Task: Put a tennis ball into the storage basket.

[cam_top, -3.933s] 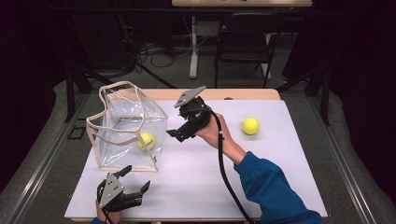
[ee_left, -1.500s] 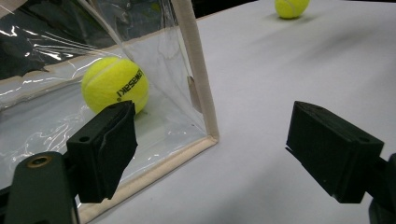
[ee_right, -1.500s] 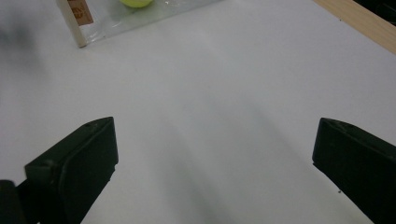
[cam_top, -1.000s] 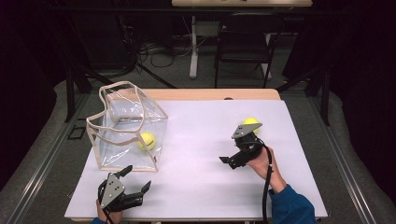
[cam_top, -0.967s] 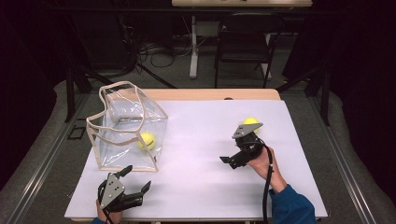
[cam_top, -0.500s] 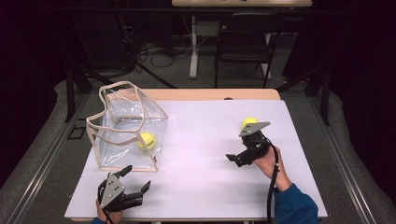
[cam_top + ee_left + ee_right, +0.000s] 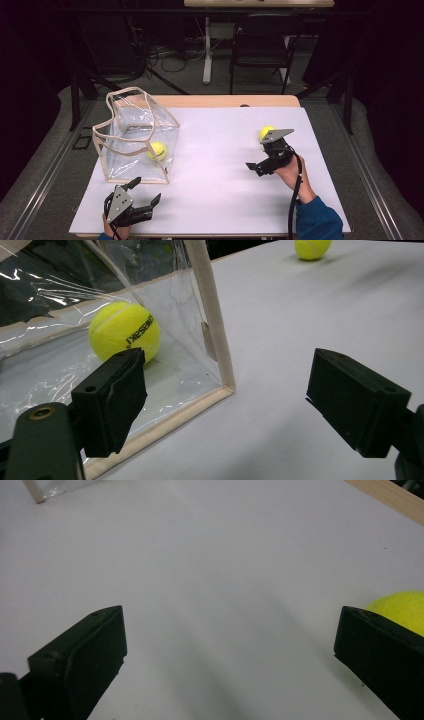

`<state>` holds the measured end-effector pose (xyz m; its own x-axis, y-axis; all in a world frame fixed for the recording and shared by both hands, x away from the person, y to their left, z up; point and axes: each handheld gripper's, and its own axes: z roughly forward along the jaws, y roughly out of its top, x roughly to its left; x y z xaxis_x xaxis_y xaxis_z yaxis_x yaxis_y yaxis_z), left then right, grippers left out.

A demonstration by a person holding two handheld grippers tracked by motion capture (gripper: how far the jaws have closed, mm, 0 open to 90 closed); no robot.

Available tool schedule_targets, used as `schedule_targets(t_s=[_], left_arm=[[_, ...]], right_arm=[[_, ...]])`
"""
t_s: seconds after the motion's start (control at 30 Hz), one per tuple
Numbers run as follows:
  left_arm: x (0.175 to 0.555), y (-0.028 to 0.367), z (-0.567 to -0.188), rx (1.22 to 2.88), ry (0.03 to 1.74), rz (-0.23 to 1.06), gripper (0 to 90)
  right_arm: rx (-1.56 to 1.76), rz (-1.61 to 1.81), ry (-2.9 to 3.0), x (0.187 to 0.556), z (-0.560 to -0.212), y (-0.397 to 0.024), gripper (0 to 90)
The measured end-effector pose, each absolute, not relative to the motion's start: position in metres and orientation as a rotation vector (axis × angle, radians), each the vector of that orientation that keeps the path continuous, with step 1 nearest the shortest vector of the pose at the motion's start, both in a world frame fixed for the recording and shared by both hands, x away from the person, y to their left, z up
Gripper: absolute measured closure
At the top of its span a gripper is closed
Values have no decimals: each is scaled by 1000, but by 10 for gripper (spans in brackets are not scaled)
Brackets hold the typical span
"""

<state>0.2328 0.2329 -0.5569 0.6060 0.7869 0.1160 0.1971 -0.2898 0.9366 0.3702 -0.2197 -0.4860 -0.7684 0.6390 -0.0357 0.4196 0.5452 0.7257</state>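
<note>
right gripper (image 7: 258, 168) closing in on the loose tennis ball (image 7: 266, 132), fingers apart and empty.

the step in hand looks like the reach for a second ball to go into the clear bag (image 7: 135, 135), which stands at about 9 o'clock on the white desk (image 7: 215, 150) with one ball inside (image 7: 157, 150). the loose ball lies at about 3 o'clock on the desk, just beyond the gripper; in the right gripper view it peeks out past the finger (image 7: 380, 665) at 4 o'clock, outside the gap. the next move likely calls for swinging toward that side until the ball sits between the fingers, then closing. the left gripper (image 7: 145, 197) rests at 7 o'clock by the bag's near corner, fingers spread, holding nothing.
</note>
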Motion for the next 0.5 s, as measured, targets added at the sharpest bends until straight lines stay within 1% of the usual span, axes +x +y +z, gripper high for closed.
schedule_targets(t_s=[0.5], left_arm=[[232,232,-557,1810,798,723,162]], right_arm=[[959,1041,2430,375,-482,-239,0]])
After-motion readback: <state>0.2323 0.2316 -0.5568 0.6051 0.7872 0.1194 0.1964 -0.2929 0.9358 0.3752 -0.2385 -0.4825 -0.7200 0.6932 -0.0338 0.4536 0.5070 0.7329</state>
